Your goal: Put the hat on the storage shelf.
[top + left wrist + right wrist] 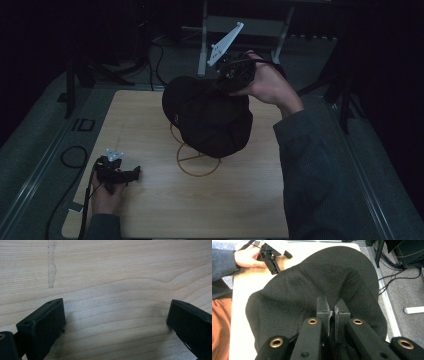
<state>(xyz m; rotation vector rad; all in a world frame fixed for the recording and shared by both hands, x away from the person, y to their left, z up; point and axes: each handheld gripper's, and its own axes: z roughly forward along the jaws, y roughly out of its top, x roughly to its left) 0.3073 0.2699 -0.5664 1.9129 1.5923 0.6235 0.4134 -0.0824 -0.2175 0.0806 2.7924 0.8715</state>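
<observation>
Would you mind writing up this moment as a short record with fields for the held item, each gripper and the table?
held item: black cap, pinched at its crown and lifted over the table
right gripper: shut on the cap's fabric
left gripper: jaws wide open, nothing between them, low over bare wood near the person's side
table: light wood top with a yellow ring mark drawn beneath the cap

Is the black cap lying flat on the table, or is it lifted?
Lifted: the right gripper pinches the black cap, which hangs above the table.
</observation>
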